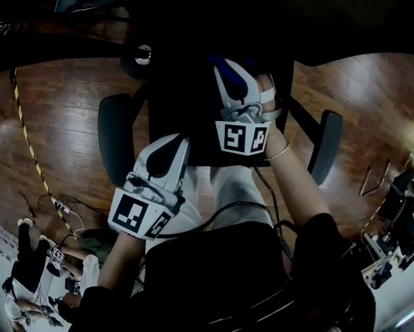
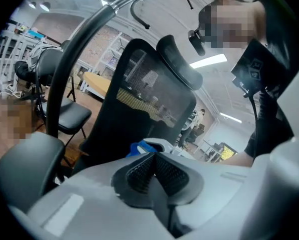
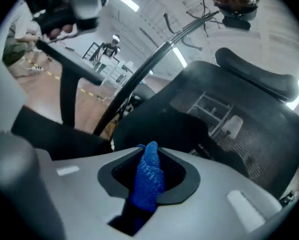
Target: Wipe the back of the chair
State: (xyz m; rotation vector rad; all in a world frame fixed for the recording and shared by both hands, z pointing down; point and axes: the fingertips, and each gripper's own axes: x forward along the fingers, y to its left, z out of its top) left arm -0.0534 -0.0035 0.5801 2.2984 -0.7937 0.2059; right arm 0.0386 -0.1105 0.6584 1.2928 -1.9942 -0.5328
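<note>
- One black mesh chair [image 3: 239, 139] with two armrests [image 1: 115, 140] stands just ahead of the two grippers.
- The right gripper [image 1: 233, 81] is clamped on the single blue cloth [image 3: 148, 176], near the chair's back.
- The left gripper [image 1: 167, 154] has its jaws pressed together with nothing between them.

one chair [image 3: 239, 119], one blue cloth [image 3: 148, 180], two claws: left claw [image 2: 152, 159], right claw [image 3: 150, 151].

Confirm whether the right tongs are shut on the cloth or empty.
Shut on it: a blue cloth stands pinched between the jaws of the right tongs.
</note>
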